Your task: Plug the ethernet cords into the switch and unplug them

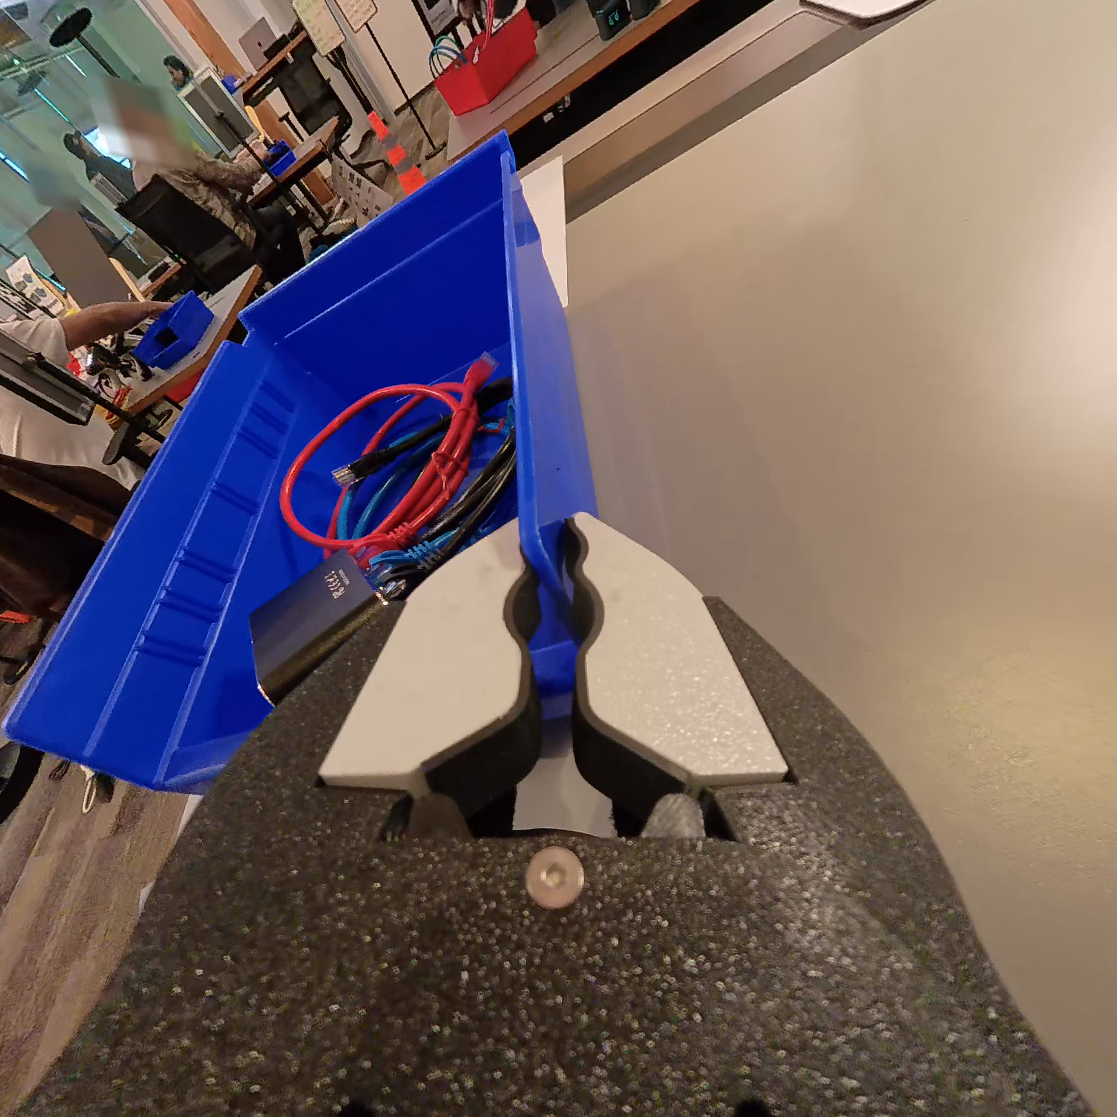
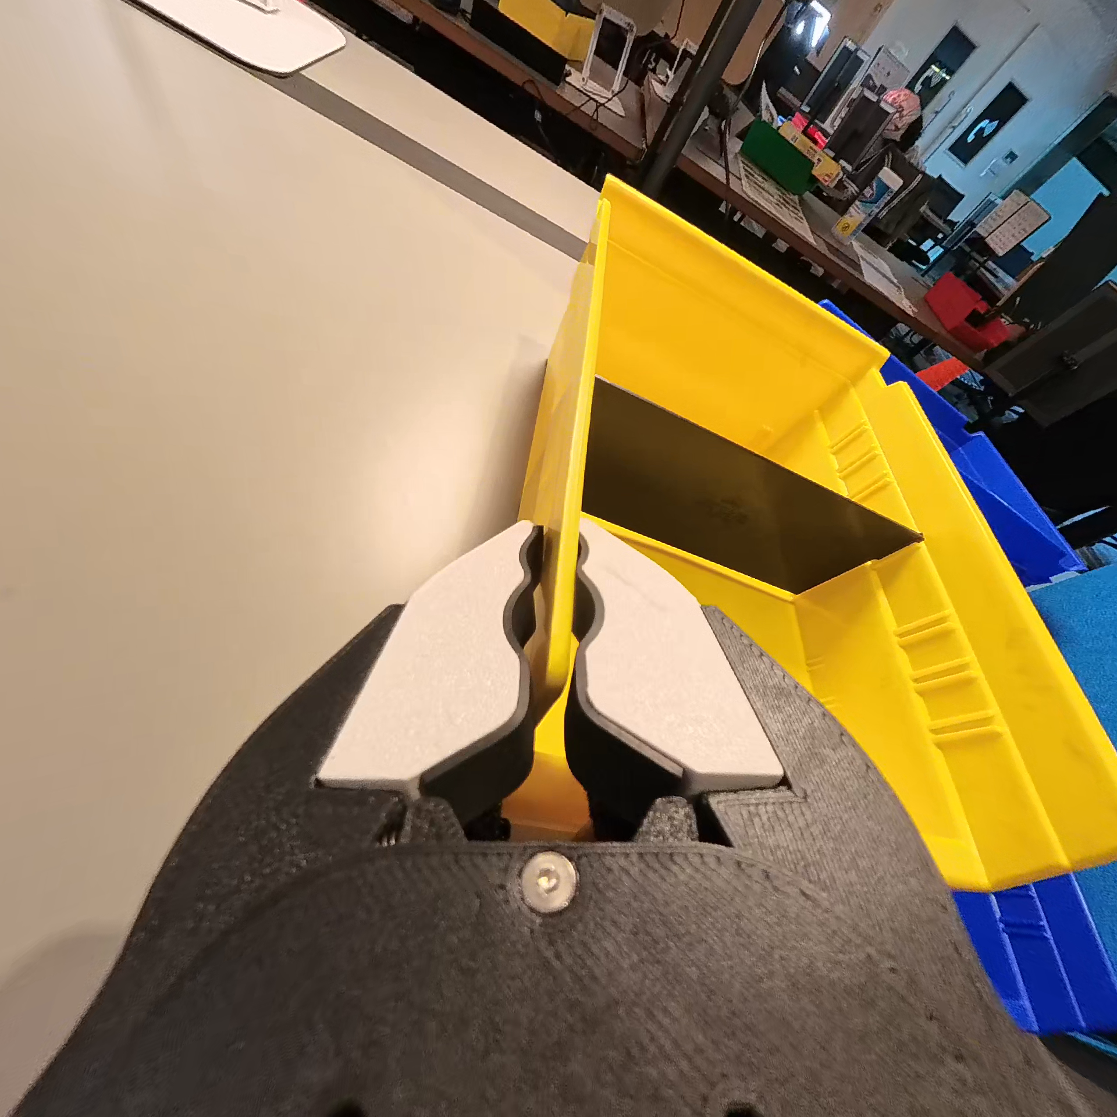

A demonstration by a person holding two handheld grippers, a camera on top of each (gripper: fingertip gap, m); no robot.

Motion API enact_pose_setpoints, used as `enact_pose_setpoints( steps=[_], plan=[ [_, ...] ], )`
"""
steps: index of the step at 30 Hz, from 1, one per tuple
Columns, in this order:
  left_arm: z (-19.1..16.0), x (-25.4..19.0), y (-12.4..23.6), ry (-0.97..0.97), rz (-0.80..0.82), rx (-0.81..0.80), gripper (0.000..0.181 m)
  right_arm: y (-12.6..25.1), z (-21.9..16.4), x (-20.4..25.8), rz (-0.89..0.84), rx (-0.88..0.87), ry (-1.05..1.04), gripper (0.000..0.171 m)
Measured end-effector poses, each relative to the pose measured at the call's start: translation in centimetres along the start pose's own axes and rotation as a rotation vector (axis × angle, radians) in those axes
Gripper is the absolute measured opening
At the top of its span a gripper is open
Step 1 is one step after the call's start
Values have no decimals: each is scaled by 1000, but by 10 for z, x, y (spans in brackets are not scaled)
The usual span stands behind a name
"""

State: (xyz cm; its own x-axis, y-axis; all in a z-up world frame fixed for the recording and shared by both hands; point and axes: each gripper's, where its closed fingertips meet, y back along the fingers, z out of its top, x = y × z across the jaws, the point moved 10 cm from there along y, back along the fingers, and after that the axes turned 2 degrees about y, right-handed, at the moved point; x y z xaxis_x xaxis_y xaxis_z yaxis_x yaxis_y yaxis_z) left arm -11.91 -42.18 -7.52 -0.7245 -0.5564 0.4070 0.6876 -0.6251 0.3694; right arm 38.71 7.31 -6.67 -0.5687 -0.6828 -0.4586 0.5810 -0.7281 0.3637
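In the left wrist view my left gripper (image 1: pixel 553 562) is shut on the right side wall of a blue bin (image 1: pixel 199 580), which is tilted. Inside the bin lie a dark switch box (image 1: pixel 308 616) and a tangle of red (image 1: pixel 375 423), blue (image 1: pixel 387 501) and black (image 1: pixel 483 477) ethernet cords; some plugs sit at the switch's end. In the right wrist view my right gripper (image 2: pixel 553 580) is shut on the left side wall of a yellow bin (image 2: pixel 906 610). The yellow bin holds only a black divider (image 2: pixel 713 495).
Both bins rest at the edges of a beige table (image 1: pixel 846 423), also in the right wrist view (image 2: pixel 242 302). More blue bins (image 2: pixel 1027 520) lie right of the yellow one. A white pad (image 2: pixel 266 36) sits far back. People and cluttered desks stand in the background. Some 70 centimeters of space lies between my two pairs of fingers.
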Motion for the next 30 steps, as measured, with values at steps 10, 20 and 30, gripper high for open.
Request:
enact_pose_setpoints(
  steps=[10, 20, 30],
  plan=[
    [-3, 7, -3, 34, -14, -20, 7, -12, 0, -8, 33, -31, -16, 5],
    [11, 13, 27, 111, -33, -116, 45, -8, 4, -5, 23, -52, -4, 14],
    [39, 68, 36, 287, -34, -218, 70, 15, 13, 7, -77, 32, 106, 20]
  ],
)
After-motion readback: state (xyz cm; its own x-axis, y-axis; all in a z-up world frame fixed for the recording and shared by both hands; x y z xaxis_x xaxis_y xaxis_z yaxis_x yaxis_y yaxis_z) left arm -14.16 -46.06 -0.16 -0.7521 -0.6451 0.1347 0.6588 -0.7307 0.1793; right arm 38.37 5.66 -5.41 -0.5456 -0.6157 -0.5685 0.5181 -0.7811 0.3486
